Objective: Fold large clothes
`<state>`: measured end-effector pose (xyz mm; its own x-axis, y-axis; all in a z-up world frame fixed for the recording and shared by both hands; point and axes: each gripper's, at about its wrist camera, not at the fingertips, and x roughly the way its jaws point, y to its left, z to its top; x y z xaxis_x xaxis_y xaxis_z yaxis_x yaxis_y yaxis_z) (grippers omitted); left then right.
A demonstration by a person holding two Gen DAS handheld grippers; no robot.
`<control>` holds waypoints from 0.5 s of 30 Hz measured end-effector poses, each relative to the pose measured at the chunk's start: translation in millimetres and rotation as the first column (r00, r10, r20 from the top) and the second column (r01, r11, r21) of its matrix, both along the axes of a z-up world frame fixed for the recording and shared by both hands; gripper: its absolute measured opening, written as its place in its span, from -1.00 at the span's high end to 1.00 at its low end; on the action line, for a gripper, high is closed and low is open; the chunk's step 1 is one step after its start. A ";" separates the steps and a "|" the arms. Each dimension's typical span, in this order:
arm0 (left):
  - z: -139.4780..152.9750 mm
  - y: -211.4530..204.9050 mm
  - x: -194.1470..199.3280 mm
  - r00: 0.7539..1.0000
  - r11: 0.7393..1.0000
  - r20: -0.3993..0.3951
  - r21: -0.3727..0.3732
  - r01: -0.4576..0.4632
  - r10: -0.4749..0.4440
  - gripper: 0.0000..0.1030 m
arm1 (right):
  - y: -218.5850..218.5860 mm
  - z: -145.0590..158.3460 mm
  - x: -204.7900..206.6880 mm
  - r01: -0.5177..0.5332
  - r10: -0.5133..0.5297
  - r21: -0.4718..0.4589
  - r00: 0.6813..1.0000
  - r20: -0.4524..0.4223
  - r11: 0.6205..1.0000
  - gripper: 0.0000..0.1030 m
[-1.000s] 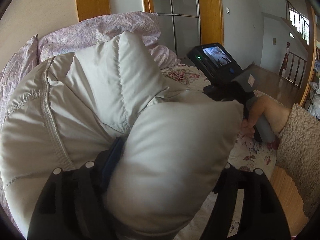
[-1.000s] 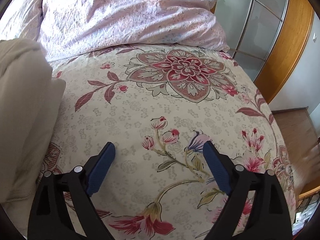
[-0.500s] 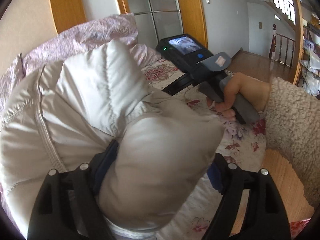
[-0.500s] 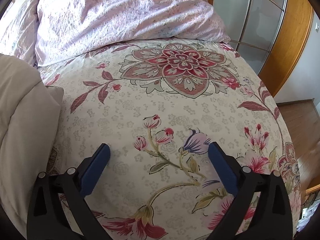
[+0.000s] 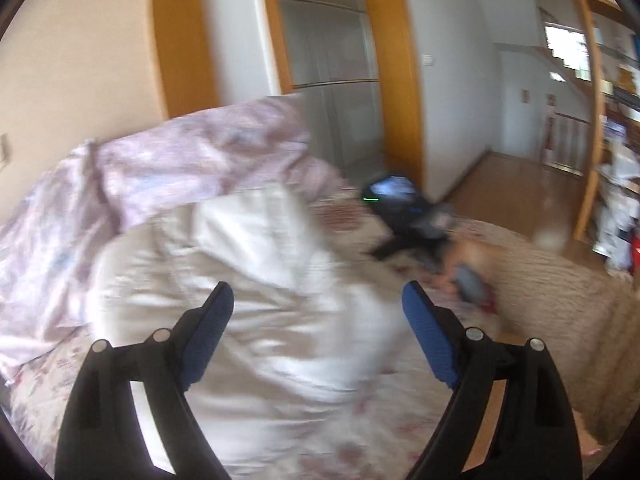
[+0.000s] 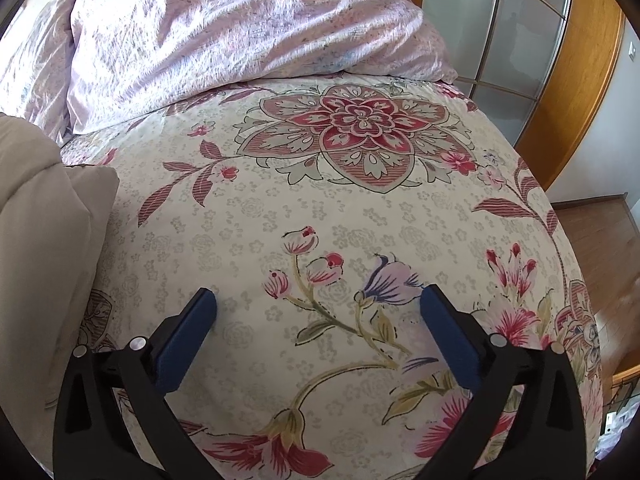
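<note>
While the left-wrist view is pretty smeared, the left claw (image 5: 318, 300) is seen spread wide with nothing pinched between its blue pads; its jaws have just been opening, and the cream puffer jacket (image 5: 248, 280) is left bunched on the bed (image 6: 360, 208) beyond the tips, just in front of the lilac pillows (image 5: 168, 176). The right claw (image 6: 318, 306) is also held wide and empty over the floral sheet, its jaws having just been opening too, with an edge of the jacket (image 6: 44, 240) seen at the far left of its view. So a fold looks to have been let go, and a fresh grip is probably needed next. Puffy stuff like this tends to spring back, so the folded bulk should be pressed flat before anything else is grabbed. A seam or hem edge is best pinched rather than the fat padding, since slick fabric gets squeezed out of the pads easily. Both edges should be lifted together so the layers aren't dragged apart.
</note>
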<state>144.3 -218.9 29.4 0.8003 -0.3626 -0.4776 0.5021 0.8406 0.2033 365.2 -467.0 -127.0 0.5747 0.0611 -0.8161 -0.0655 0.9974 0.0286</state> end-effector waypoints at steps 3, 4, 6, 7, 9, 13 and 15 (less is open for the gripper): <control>5.5 30.1 24.9 0.989 0.989 0.004 0.001 -0.145 0.145 -0.68 | -0.7 -0.1 -1.1 0.003 -0.003 0.003 1.000 -0.001 1.000 -0.97; 6.5 38.3 33.2 0.983 0.983 -0.002 0.000 -0.185 0.185 -0.68 | -1.0 -0.1 -0.8 0.004 -0.004 0.004 1.000 -0.001 1.000 -0.97; 9.5 53.6 47.5 0.968 0.968 -0.008 -0.012 -0.249 0.249 -0.68 | -1.3 0.0 -0.6 0.005 -0.005 0.005 1.000 -0.002 1.000 -0.97; 10.0 59.2 55.4 0.962 0.962 -0.013 -0.018 -0.274 0.274 -0.68 | -1.3 0.1 -0.7 0.006 -0.006 0.004 1.000 -0.002 1.000 -0.97; 8.7 66.9 71.2 0.947 0.947 -0.015 -0.012 -0.321 0.321 -0.68 | -1.5 0.1 -0.7 0.005 -0.005 0.005 1.000 -0.002 1.000 -0.97; 0.0 80.6 94.6 0.927 0.928 -0.041 0.000 -0.372 0.372 -0.68 | -1.4 0.2 -0.7 0.006 -0.006 0.005 1.000 -0.003 1.000 -0.97; -5.6 84.9 103.8 0.923 0.925 -0.062 0.001 -0.379 0.379 -0.68 | -1.3 0.2 -0.8 0.006 -0.006 0.004 1.000 -0.003 1.000 -0.97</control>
